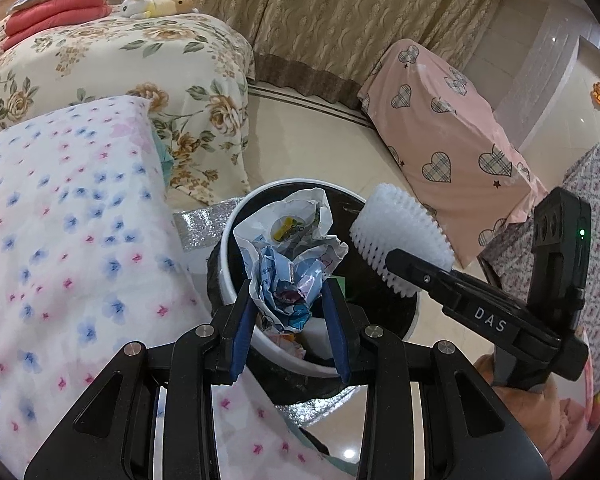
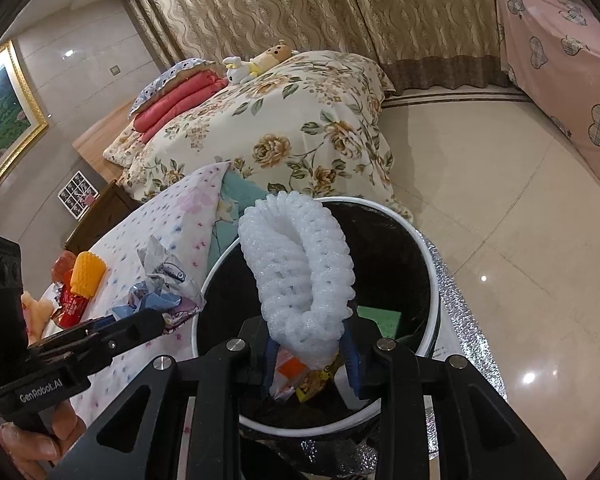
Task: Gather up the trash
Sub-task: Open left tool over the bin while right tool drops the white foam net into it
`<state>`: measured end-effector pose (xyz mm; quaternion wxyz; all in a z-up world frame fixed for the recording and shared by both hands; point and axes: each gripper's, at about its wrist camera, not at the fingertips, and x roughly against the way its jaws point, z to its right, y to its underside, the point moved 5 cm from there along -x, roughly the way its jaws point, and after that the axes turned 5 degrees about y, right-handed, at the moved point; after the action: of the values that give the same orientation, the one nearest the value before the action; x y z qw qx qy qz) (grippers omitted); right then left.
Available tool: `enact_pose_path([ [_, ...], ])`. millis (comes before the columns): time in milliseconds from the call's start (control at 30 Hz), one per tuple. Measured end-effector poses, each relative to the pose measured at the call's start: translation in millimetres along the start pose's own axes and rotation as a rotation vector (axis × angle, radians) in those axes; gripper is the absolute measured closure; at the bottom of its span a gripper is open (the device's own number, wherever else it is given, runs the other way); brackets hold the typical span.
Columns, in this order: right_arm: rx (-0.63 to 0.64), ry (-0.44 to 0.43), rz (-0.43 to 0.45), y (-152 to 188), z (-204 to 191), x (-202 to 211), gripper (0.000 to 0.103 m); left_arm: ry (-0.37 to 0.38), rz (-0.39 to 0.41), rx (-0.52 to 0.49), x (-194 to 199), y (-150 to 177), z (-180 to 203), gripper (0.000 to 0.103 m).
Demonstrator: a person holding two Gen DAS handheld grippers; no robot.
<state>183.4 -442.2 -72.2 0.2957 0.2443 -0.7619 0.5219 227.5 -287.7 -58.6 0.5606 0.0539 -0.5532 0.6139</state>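
Wrapper sits clamped in the left gripper; foam net clamped in the right gripper, both over the bin.

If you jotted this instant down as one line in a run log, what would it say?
left gripper: shut on crumpled wrapper | right gripper: shut on white foam net | both above trash bin | not yet dropped

L hand-held gripper & R hand-held gripper both clamped
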Motion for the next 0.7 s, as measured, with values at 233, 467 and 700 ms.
enact_pose_path([
  [233,-0.002,0.017,-0.014,-2,5,-1,0.041,0.019,-0.007,0.024,-1,3,-1,0.052],
  [467,-0.022,0.012,-0.003,0,4,5,0.033,-0.005,0.009,0.064,15,15,-16,0.044],
  [700,-0.014,-0.026,0.0,5,-18,10,0.025,-0.053,0.042,0.155,45,38,-51,0.044],
])
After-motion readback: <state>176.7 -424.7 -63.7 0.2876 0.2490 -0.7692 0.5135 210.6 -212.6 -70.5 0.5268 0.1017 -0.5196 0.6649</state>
